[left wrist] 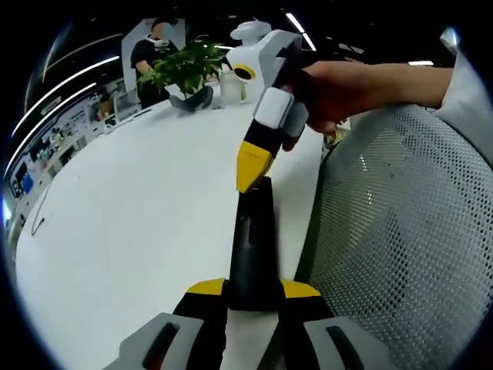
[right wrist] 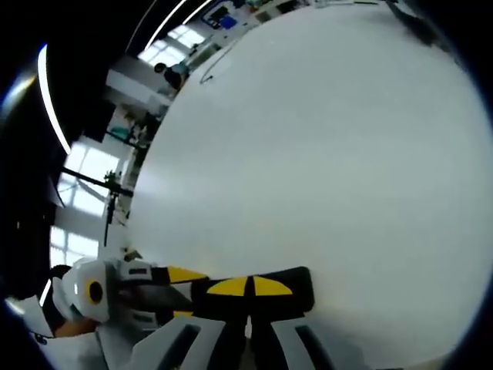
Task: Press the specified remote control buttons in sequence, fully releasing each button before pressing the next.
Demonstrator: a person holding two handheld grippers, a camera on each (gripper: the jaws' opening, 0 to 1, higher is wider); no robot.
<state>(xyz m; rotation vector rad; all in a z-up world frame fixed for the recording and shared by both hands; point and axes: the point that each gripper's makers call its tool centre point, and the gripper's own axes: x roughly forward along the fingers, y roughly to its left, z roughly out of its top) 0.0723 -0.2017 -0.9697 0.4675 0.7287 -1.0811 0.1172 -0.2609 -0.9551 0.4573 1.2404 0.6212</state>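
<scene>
Left gripper (left wrist: 253, 291): seen at the bottom of the left gripper view, its yellow-tipped jaws clamped on the near end of a slim black remote control (left wrist: 253, 243).
Black remote control: held lengthwise away from the camera, above the white desk (left wrist: 131, 223); its far end is met by the other tool.
Right gripper (left wrist: 252, 166): brought in from the upper right in the left gripper view, held by a hand (left wrist: 339, 92); its yellow tip is pointed down onto the far end of the remote, touching it; in the right gripper view its own jaws (right wrist: 248, 287) are closed together over the remote's dark body (right wrist: 296, 289), with nothing gripped between them.
Grey mesh chair back (left wrist: 400, 231): just right of the remote, beside the desk edge.
Desk: a wide white surface reaching away from both tools.
Green potted plant (left wrist: 185, 69): at the desk's far edge, beside a white cup (left wrist: 231, 83).
Person (left wrist: 154, 50): standing beyond the plant.
</scene>
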